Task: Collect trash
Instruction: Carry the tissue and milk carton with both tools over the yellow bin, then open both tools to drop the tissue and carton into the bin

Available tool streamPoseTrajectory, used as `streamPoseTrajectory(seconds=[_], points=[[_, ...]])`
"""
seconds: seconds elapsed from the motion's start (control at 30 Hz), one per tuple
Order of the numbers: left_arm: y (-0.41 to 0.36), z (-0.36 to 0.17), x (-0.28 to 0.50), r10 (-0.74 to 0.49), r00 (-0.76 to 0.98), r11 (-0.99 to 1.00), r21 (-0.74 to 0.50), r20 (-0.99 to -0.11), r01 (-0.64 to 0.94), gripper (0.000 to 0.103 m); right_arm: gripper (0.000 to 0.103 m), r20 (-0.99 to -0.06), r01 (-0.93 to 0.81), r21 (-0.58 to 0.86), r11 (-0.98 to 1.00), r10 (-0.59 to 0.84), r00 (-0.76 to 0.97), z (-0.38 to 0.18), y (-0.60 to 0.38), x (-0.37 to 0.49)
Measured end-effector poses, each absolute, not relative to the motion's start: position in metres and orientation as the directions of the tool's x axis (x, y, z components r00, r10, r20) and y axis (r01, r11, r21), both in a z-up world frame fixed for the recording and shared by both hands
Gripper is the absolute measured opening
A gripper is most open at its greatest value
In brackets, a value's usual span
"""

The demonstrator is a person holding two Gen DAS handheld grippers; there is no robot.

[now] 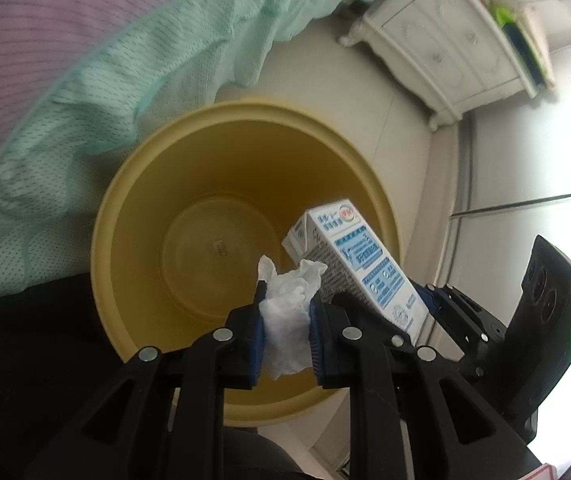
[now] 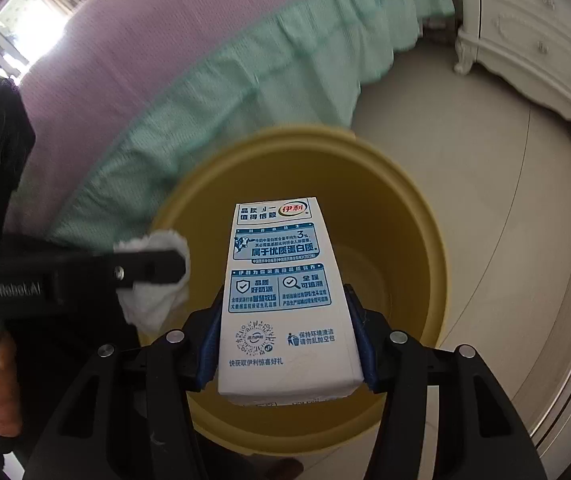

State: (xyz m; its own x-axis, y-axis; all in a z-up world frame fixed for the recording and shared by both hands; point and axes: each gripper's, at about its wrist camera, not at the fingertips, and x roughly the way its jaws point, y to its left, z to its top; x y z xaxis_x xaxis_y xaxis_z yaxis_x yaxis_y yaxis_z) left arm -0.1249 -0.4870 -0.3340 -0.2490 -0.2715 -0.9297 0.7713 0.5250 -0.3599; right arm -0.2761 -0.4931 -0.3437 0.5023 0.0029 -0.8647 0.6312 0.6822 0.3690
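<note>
Now we hold both pieces of trash over the yellow bin (image 1: 245, 152), which stands on the tiled floor (image 2: 465, 168) just beside the bed, its green bed skirt (image 1: 125, 92) hanging close to the rim. Our left gripper (image 1: 285, 320) is clamped on a crumpled white tissue (image 1: 289, 312); our right gripper (image 2: 289, 332) is clamped on a milk carton (image 2: 281, 280), blue pads pressing its two narrow sides. Both items hang above the bin's mouth, not yet inside; the bin looks empty to its bottom. To do the drop well, we judge it best to keep each item well inside the rim before parting the jaws, and to release one at a time, since the carton and the tissue sit near each other and could snag. The carton's far end already tips downward into the opening, so it should slide free cleanly. The tissue is light and soft, wadded, with loose edges sticking out past the pads; it may cling to a pad. The carton is white with blue printed panels, rigid and undented where visible.
</note>
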Motion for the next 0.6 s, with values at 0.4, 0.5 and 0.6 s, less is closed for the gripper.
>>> streamPoseTrajectory(seconds=[0.4, 0.5, 0.6], points=[[-0.492, -0.362, -0.126, -0.182, -0.236, 0.569, -0.298, -0.955, 0.766, 0.058, 0.053, -0.891, 0.636, 0.364, 0.680, 0.056, 0.450, -0.373, -0.488, -0.267], [-0.487, -0.361, -0.121, -0.180, -0.237, 0.576, -0.298, -0.955, 0.761, 0.060, 0.053, -0.901, 0.632, 0.358, 0.687, 0.078, 0.426, -0.381, -0.482, -0.260], [-0.487, -0.359, -0.122, -0.176, -0.238, 0.555, -0.296, -0.955, 0.777, 0.062, 0.053, -0.908, 0.621, 0.351, 0.700, 0.093, 0.408, -0.386, -0.473, -0.254]])
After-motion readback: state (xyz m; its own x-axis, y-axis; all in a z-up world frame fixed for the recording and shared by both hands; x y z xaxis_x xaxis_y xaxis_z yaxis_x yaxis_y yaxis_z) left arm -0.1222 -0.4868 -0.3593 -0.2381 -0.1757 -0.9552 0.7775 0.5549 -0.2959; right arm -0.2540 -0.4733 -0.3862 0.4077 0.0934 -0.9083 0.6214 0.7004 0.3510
